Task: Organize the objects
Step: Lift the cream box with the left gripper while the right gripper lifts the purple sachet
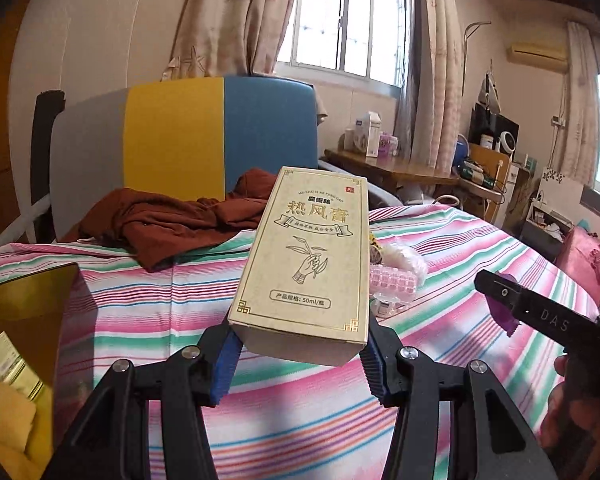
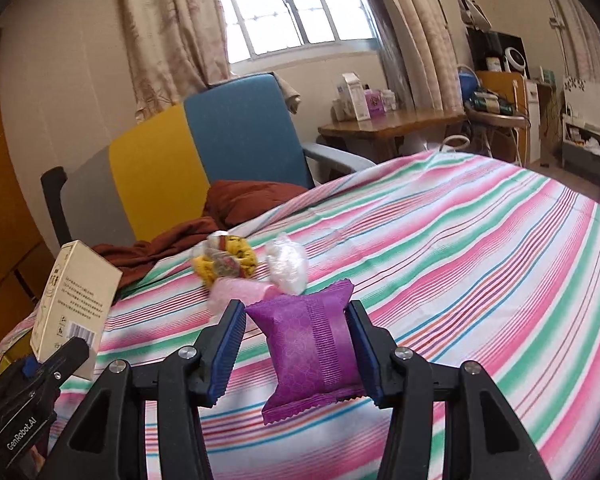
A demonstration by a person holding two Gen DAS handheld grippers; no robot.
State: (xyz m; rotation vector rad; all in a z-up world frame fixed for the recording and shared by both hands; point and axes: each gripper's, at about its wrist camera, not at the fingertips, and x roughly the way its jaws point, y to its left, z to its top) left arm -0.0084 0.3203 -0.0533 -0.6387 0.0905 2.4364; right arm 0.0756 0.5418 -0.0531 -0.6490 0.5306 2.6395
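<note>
Objects being sorted hang above the striped bed (image 2: 480,240); left tongs (image 1: 300,344) clamp a cream box (image 1: 304,256). Right tongs (image 2: 296,344) clamp a purple packet (image 2: 312,344), both lifted clear for carrying.

- We see a paper box (image 1: 304,256). It looks like matt card, with shiny gold print on it.
- We see a purple packet (image 2: 314,348). It looks like thin soft wrap with a ribbed strip and zigzag ends.
- The pads (image 2: 226,350) on the right gripper (image 2: 296,350) are blue and ribbed, like rubber. The arms are matt black plastic with shiny metal pins.
- The striped sheet (image 2: 460,260) is smooth cloth.
- The brown cloth (image 1: 172,224) is soft and crumpled.
- The side table (image 2: 388,126) is glossy wood.
</note>
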